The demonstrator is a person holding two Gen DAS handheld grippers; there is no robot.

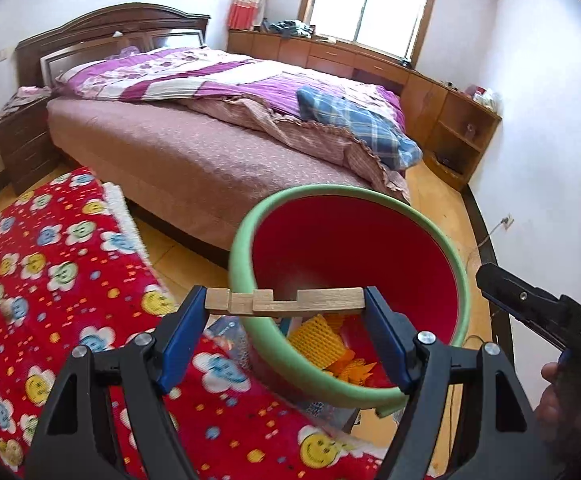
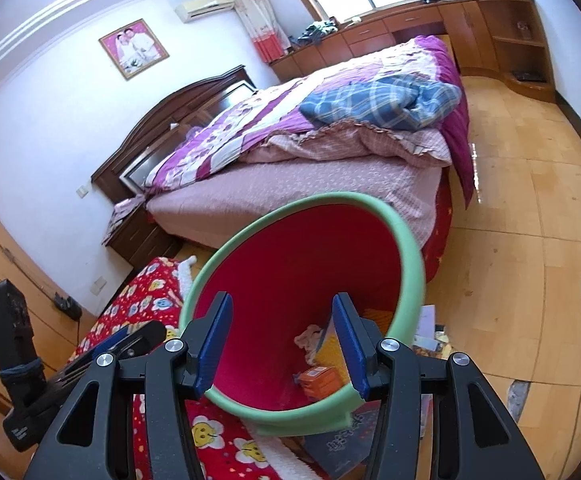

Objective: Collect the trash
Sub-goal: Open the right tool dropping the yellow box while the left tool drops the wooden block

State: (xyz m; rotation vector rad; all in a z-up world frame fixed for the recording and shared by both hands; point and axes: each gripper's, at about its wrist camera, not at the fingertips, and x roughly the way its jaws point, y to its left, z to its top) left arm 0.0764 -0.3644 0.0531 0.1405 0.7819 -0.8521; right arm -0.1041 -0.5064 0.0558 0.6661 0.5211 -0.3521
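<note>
Now the left hand-held gripper (image 1: 284,306) pinches a notched wooden piece (image 1: 284,301) end to end between its blue pads, just over the near rim of the red bin with the green rim (image 1: 246,216). The bin stands at the edge of the red smiley rug (image 1: 50,264), beside the bed (image 1: 194,152), already holding yellow foam netting (image 1: 316,338) and an orange box (image 2: 322,380). The right hand-held gripper (image 2: 282,344) hangs over the bin mouth, jaws wide apart and holding nothing. Best, I judge, to carry the wood fully past the rim toward the bin's middle before letting go, since it spans wide and could catch on the green edge.
</note>
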